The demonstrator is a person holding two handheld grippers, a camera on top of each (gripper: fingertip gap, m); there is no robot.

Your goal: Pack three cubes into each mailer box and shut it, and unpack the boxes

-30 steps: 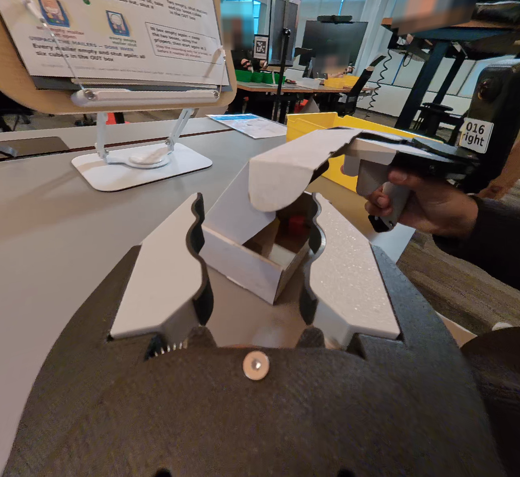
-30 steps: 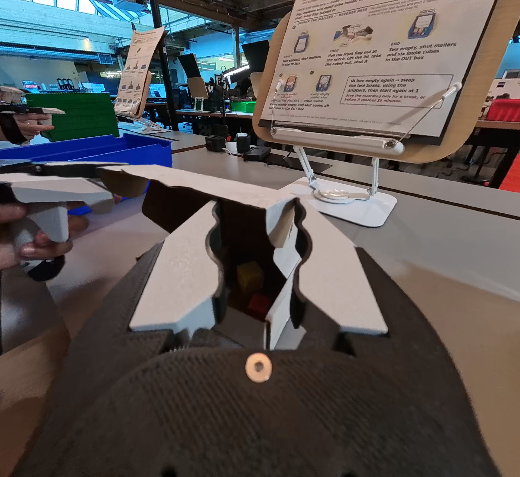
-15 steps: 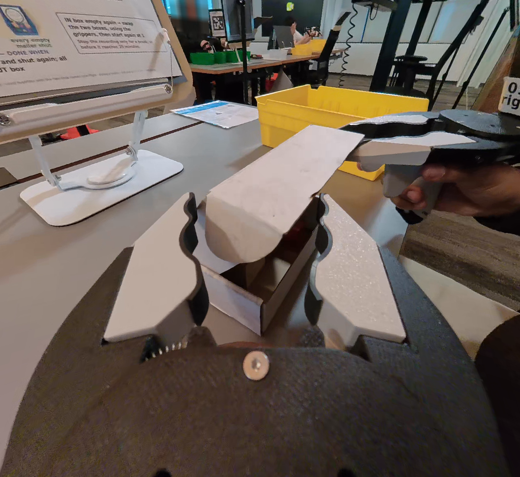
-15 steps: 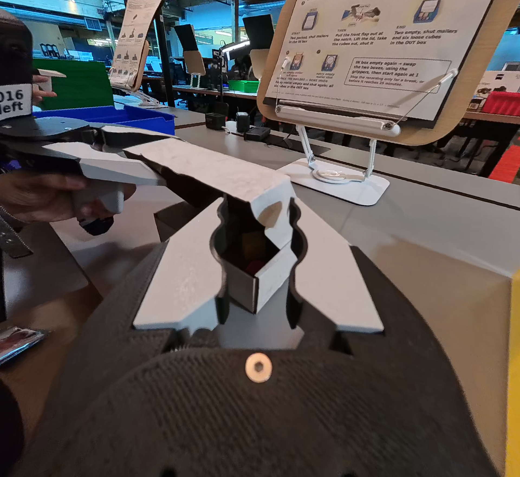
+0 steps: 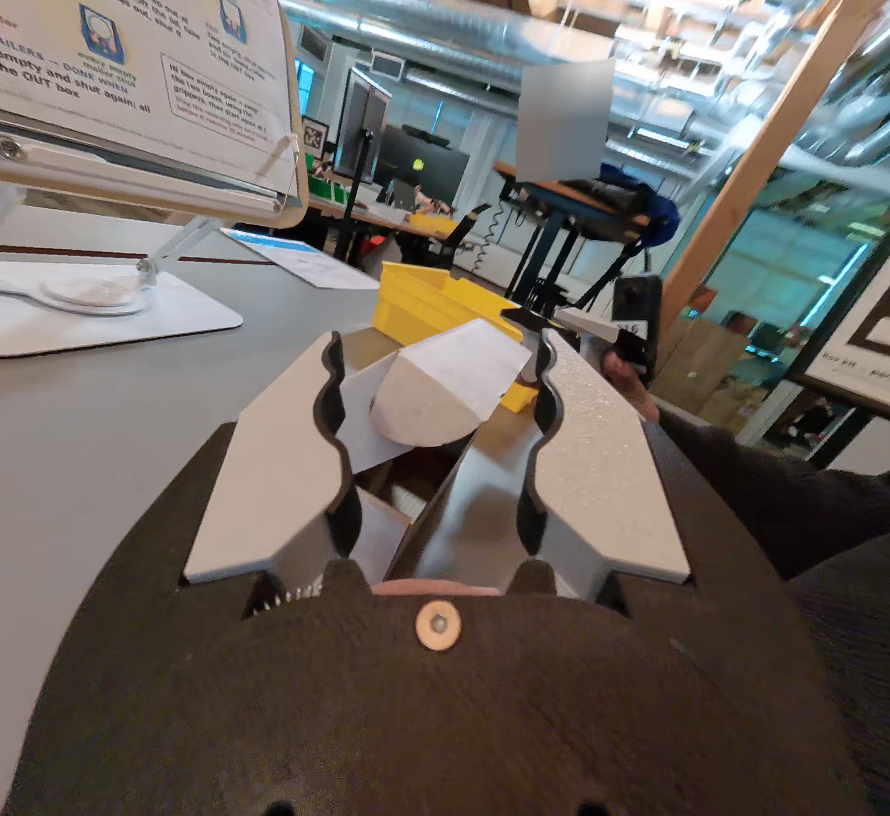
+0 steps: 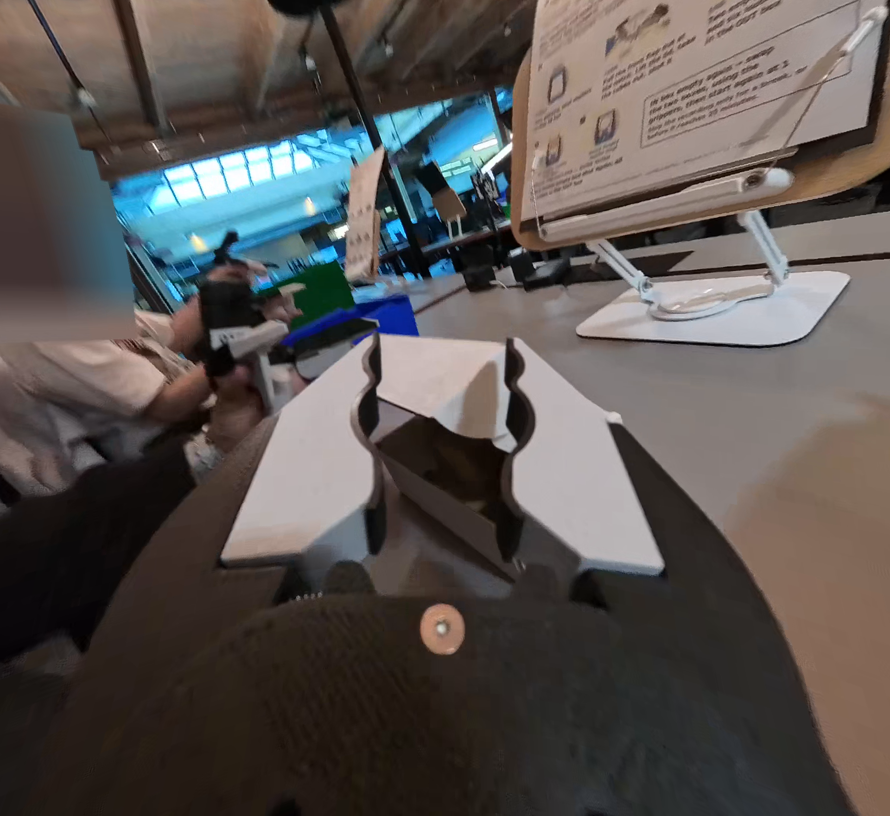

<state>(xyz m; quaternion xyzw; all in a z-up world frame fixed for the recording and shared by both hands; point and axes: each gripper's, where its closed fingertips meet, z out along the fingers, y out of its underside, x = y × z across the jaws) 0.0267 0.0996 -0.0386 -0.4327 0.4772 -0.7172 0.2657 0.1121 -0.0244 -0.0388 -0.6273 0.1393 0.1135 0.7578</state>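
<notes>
The mailer box (image 5: 424, 470) sits on the grey bench (image 5: 120, 432) between both spread, empty tongs, left (image 5: 436, 388) and right (image 6: 440, 388). Its lid (image 5: 448, 383) hangs half-lowered, probably so the front flap can be tucked; cubes are not visible.

The white cardboard mailer box (image 5: 436, 407) sits open on the grey table, its lid (image 6: 433, 379) raised and tilted toward 12 o'clock (contents too dark to tell).

I'm looking into an open-plan workshop-style lab: exposed ducts (image 5: 433, 22) running overhead, monitors (image 5: 361, 133) on desks beyond my jaws, an instruction sheet stand (image 6: 713, 302) sitting beside them
</notes>
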